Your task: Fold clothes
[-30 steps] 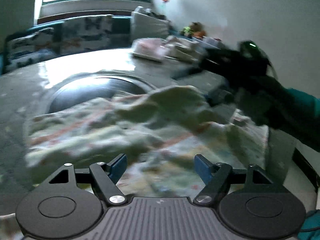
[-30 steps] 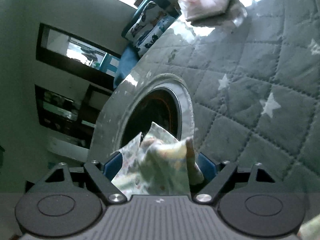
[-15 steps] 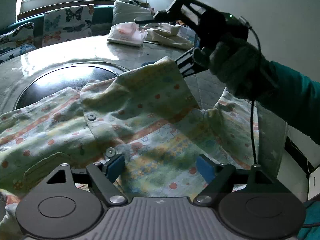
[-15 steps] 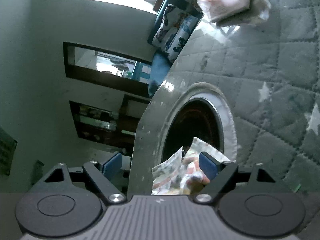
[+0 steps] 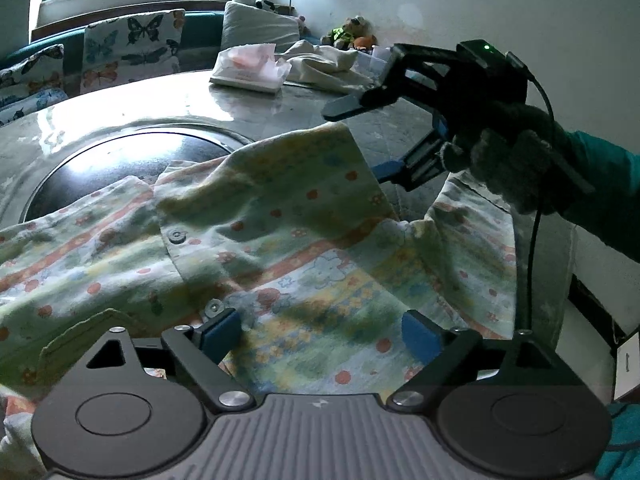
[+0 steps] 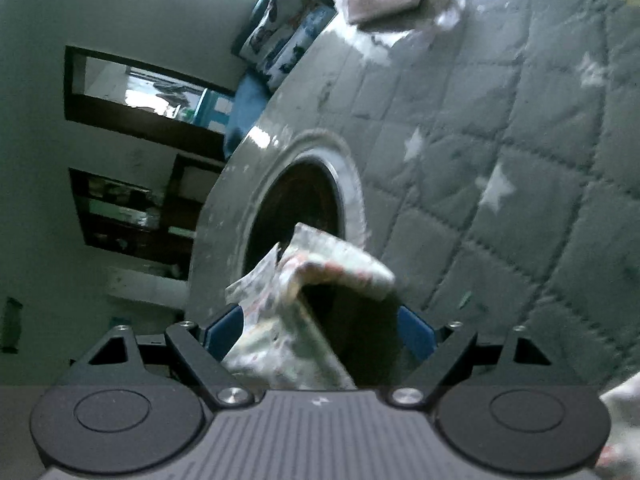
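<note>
Item: child's printed cotton garment (image 5: 280,240), pale yellow-green with red dots, orange stripes and snap buttons. It lies crumpled and spread on the round marbled surface (image 5: 140,100), partly over its dark central disc (image 5: 120,160).

Left tongs (image 5: 320,330): mine, low over the near hem, blue pads either side of the cloth, jaws opening and pressing nothing.

Right tongs (image 5: 384,136): jaws wide; a loose flap of the garment (image 6: 312,280) stands between the pads, apparently not pinched.

Key relation: the raised corner points toward the right tongs, which sit nearer to it; the long axis runs left to right across my view.

Also present: quilted grey star-patterned mat (image 6: 500,160); folded pink-and-white clothes (image 5: 248,68) at the far edge.
</note>
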{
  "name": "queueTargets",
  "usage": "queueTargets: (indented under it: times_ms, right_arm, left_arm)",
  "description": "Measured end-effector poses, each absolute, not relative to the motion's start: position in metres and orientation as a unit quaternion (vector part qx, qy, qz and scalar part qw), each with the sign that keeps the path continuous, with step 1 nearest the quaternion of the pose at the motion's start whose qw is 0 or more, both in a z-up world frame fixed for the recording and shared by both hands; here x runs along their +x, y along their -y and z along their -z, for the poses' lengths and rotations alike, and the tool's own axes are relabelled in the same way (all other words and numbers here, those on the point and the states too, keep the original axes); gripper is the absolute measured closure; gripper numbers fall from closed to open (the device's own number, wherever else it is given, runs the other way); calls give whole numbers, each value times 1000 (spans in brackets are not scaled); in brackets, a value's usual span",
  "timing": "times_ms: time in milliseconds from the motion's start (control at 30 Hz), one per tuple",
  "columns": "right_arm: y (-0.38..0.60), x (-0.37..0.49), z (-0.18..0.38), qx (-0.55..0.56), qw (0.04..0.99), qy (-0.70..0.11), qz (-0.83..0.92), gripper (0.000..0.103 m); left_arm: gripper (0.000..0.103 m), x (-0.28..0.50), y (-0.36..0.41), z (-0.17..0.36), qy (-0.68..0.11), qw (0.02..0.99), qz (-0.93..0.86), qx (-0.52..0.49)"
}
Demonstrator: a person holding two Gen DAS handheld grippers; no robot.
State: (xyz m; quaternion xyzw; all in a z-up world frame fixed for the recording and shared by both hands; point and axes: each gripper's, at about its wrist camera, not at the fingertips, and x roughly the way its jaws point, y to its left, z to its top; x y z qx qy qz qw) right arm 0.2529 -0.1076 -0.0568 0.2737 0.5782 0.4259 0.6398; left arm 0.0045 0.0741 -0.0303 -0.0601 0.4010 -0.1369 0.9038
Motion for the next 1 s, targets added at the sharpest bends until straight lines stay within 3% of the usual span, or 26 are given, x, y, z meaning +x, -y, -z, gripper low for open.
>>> queueTargets:
  times_ms: [467,733,1000]
  right_arm:
    - [71,265,47,353,590,-530,-497,16]
    - [56,233,13,305,567,-511,-570,13]
    - [50,210,-19,194,637,-462,-586,13]
  left_arm:
    - [9,6,-69,31,-407,902,134,-50]
    - [8,7,-68,32,-406,903,135,-49]
    - [7,7,-67,34,-404,903,135,-49]
